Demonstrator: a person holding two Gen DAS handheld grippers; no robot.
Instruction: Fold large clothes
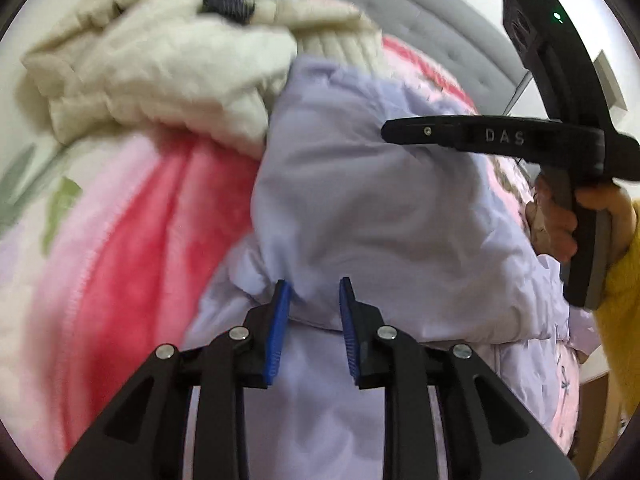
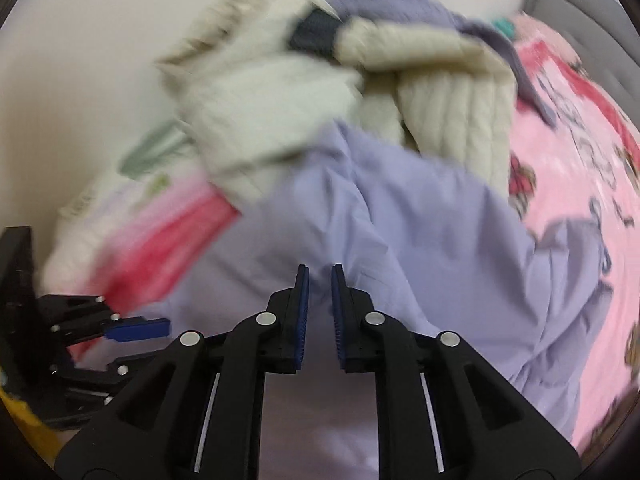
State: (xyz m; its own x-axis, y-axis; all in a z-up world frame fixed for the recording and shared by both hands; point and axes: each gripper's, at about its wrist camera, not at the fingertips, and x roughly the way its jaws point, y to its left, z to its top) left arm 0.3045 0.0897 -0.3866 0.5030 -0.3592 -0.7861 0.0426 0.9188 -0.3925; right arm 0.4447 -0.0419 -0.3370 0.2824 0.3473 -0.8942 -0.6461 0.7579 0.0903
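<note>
Lavender garment (image 1: 360, 184): lay loose; could slip, causing a crooked fold.
Left tongs (image 1: 315, 292): parted, gripping nothing.
Right tongs (image 2: 320, 280): narrowly parted, empty.

Here's how it's laid out from my end. The lavender padded jacket (image 1: 380, 200) sits right under and ahead of my left claw (image 1: 314, 300), and it lies on the pink fleece blanket (image 1: 140, 220), which spreads out to the claw's left. The cream knitted sweater (image 1: 160, 72) is heaped further ahead and left, its near edge lying over the jacket's far edge. The grey padded headboard (image 1: 420, 28) is behind all that. My right claw (image 2: 320, 288) is to the right of the left one, over the same jacket, with more blanket off to its right.
</note>
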